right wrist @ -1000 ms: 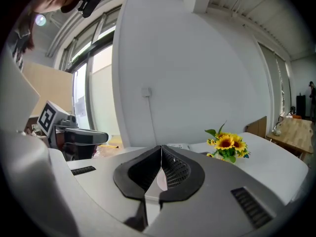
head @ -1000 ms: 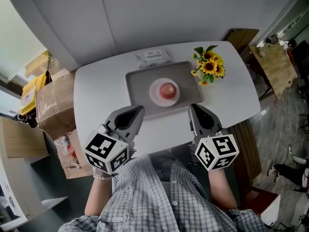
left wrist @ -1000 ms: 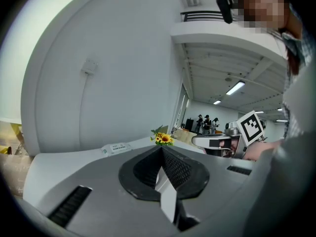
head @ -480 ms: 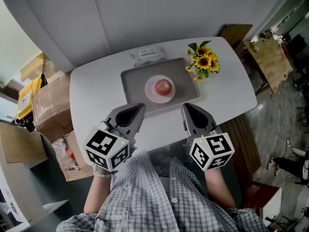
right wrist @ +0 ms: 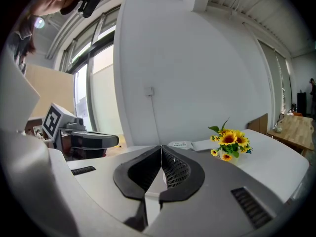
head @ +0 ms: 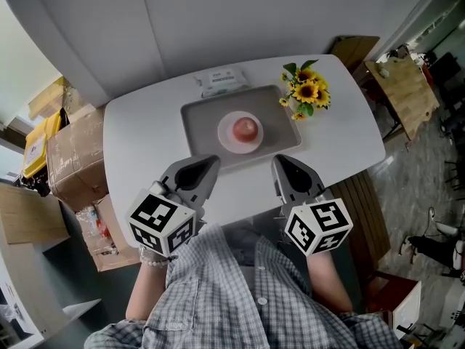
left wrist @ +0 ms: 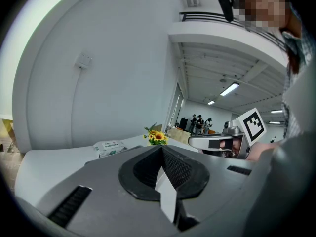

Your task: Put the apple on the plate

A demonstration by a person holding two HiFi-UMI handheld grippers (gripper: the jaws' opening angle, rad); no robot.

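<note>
In the head view a red apple (head: 246, 128) rests on a pink plate (head: 226, 139), which stands in the middle of a grey tray (head: 200, 122) on the white table (head: 145, 137). My left gripper (head: 211, 161) hovers over the table's near edge, left of the tray's front; its jaws are shut with nothing in them. My right gripper (head: 278, 159) hangs level with it on the right, also shut and empty. In the left gripper view the left gripper (left wrist: 161, 147) shows its pads pressed together. The right gripper (right wrist: 161, 147) looks the same in its own view.
A bunch of sunflowers (head: 306, 93) stands at the tray's right end, and a pack of tissues (head: 219, 81) lies behind the tray. Cardboard boxes (head: 73, 158) stand on the floor left of the table. A wooden table (head: 403, 93) stands at the far right.
The head view has shifted a little, so the table sits slightly higher and further left in the picture. Both grippers keep their places and stay shut.
</note>
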